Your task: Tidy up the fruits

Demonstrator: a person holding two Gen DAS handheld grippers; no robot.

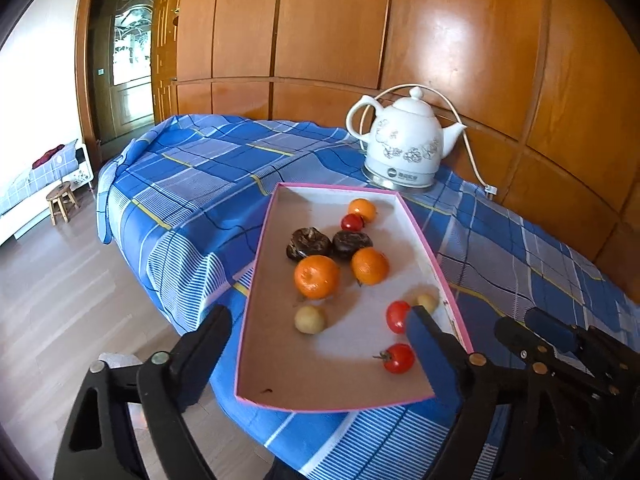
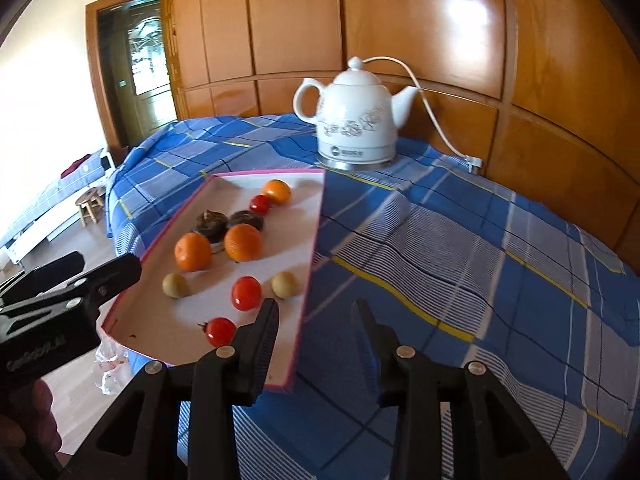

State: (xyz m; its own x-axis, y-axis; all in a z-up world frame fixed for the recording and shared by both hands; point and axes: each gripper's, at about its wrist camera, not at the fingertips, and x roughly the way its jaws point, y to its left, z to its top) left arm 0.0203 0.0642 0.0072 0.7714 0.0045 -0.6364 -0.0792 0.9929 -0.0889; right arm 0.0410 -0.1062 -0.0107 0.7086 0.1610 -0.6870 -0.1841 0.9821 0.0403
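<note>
A: Where's the fruit?
B: All of it sits in the shallow pink-edged box lid (image 1: 256, 280) on the worktop's blue plaid cloth (image 1: 192, 184). The lid's long axis runs from the near worktop edge toward the white electric kettle (image 1: 404, 140), far short end just in front of the kettle base.

A: Layout, relative to the kettle?
B: Nearest it: a small mandarin (image 1: 362, 209) with a cherry tomato (image 1: 352, 222) touching. Next out: two dark wrinkled fruits (image 1: 308, 243) side by side, then two bigger mandarins (image 1: 317, 276). Farther out: two pale yellowish fruits (image 1: 310, 319) and a tomato (image 1: 397, 316). Farthest from the kettle: a tomato (image 1: 398, 358) whose stem points to the lid's left wall.

A: Claws?
B: Left claw (image 1: 320, 344): jaws wide apart, nothing between the pads. One finger hangs outside the lid's left wall, the other over the right wall beside the tomatoes. Right claw (image 2: 316, 324): jaws parted by a narrow gap, nothing held. It straddles the lid's right wall, left finger (image 2: 264, 332) over the lid, the other over the cloth.
</note>
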